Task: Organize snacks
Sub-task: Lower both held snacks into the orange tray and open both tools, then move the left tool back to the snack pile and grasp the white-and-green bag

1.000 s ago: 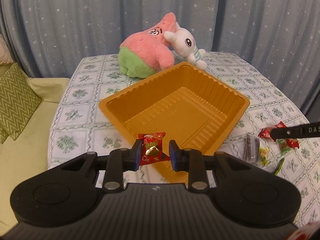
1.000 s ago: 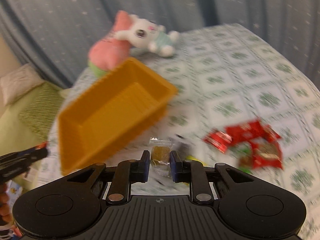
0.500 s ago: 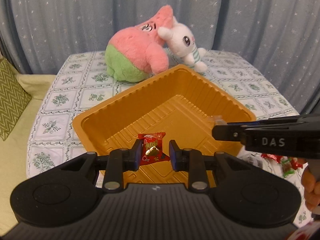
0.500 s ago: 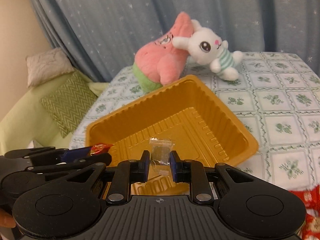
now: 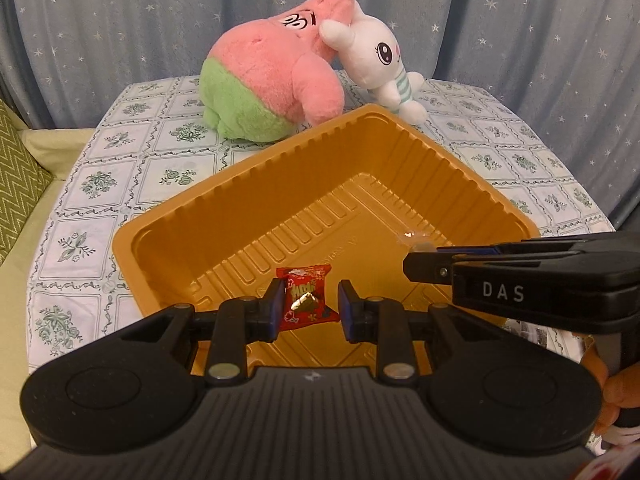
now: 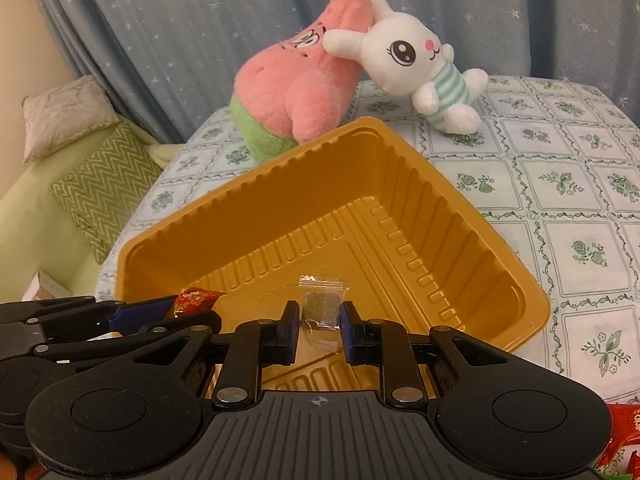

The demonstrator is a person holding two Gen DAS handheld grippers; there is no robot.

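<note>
Both units have travelled from the worktop (image 5: 120, 184) to positions over the empty orange tray (image 5: 248, 184), so release into it is judged the next step. The left hand-held gripper (image 5: 308, 306) grasps a red snack packet (image 5: 306, 298); the right hand-held gripper (image 6: 319, 326) grasps a clear sachet (image 6: 322, 306). Only the right view shows a sofa cushion (image 6: 106, 184) and red packets (image 6: 624, 436) at its lower right edge.

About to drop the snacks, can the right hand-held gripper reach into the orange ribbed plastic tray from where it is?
Probably yes: the right hand-held gripper already hangs over the orange ribbed plastic tray, whose bare floor lies open below.
</note>
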